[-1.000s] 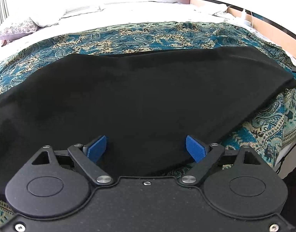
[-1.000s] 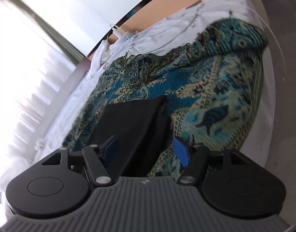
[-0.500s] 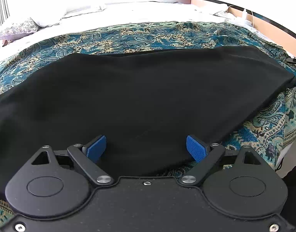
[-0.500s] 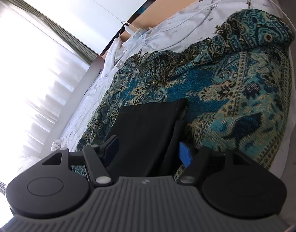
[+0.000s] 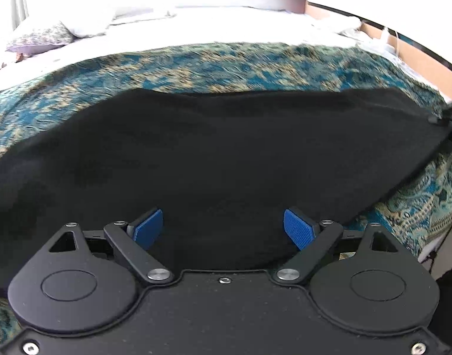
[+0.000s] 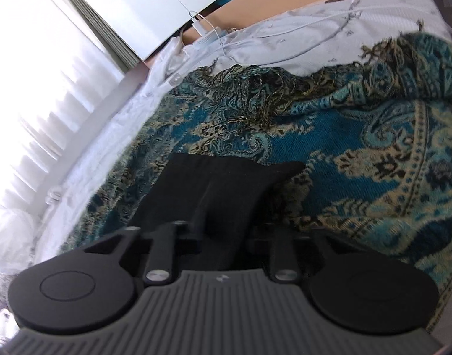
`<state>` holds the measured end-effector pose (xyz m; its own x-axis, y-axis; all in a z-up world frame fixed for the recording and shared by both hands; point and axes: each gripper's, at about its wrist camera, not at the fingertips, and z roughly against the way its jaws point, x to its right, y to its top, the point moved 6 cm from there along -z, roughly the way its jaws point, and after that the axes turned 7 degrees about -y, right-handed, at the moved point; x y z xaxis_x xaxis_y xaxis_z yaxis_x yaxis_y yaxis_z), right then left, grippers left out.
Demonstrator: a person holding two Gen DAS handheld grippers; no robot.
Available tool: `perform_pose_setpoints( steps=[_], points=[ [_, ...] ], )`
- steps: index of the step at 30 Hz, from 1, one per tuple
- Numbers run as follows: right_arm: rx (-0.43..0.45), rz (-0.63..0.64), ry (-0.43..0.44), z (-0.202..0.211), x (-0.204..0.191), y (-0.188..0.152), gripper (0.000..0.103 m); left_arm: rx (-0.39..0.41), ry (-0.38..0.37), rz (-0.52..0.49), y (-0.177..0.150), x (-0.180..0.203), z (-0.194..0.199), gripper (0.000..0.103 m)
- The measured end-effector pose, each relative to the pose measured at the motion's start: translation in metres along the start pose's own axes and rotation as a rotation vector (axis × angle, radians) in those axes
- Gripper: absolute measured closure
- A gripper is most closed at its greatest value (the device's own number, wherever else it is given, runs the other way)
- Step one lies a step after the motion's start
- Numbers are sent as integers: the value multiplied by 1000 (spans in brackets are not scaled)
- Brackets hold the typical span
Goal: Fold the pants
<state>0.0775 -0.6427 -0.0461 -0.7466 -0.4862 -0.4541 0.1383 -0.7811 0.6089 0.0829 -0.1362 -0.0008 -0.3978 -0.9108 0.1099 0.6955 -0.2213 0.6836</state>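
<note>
Pants (image 5: 226, 162) lay flat on bedspread (image 6: 373, 153) | my right gripper (image 6: 223, 233) clamped the hem end, left gripper (image 5: 223, 230) gaped wide | step: gripping for fold 1 | next: left needed cloth.

Left gripper (image 5: 223, 230): matte black body with two round discs flanking the fingers, triangular cut-outs outboard of them, black link arms on silver pivot screws, a small screw centred behind the finger gap and hex screws at the rear corners. Its pads (image 5: 296, 232) are bright blue and ribbed. Right gripper (image 6: 223, 233): same black discs, links and silver pivots, but a grey ribbed cover behind the fingers bearing a small pale logo; pad colour cannot be seen here.
</note>
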Motion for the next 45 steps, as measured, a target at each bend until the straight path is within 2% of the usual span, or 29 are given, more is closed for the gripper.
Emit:
perform_pose_setpoints(
  steps=[2,5,9,12,15,17,20,22,25,26,28,29,31,33,38,41,45],
  points=[
    [23,48,4,10,-13,0,93,18,12,21,3,-11,9,14],
    [60,144,60,36,-46,-5,94,46,28,69,7,-32,24,14],
    [32,318,214,74,-118,-30,94,87,50,139,8,-64,43,14],
    [-53,556,347,102,-190,-91,94,117,74,190,5,-91,56,14],
    [-178,834,500,134,-248,-185,94,129,94,250,-3,-117,66,14],
    [-240,986,572,153,-268,-246,93,126,97,293,-11,-133,71,14],
    [-284,1118,602,166,-277,-306,88,122,86,332,-21,-151,76,14],
    [-300,1146,586,169,-276,-322,82,122,84,341,-27,-159,79,14],
    [-337,1147,592,170,-275,-333,81,125,77,345,-32,-166,80,14],
    [-348,1151,597,172,-275,-336,66,125,73,350,-34,-168,79,14],
    [-354,1163,611,173,-275,-341,53,128,63,359,-35,-170,80,14],
    [-357,1167,614,174,-274,-343,43,132,59,362,-34,-170,80,14],
    [-335,1185,611,180,-270,-344,36,140,54,363,-34,-169,83,14],
    [-312,1207,614,189,-262,-343,35,149,51,360,-31,-168,85,14],
    [-262,1227,612,201,-239,-331,22,164,42,345,-23,-162,88,14],
    [-233,1227,606,206,-223,-322,17,173,29,319,-16,-154,89,14],
    [-153,1176,594,211,-205,-302,15,171,4,270,-7,-135,86,14]
  ],
)
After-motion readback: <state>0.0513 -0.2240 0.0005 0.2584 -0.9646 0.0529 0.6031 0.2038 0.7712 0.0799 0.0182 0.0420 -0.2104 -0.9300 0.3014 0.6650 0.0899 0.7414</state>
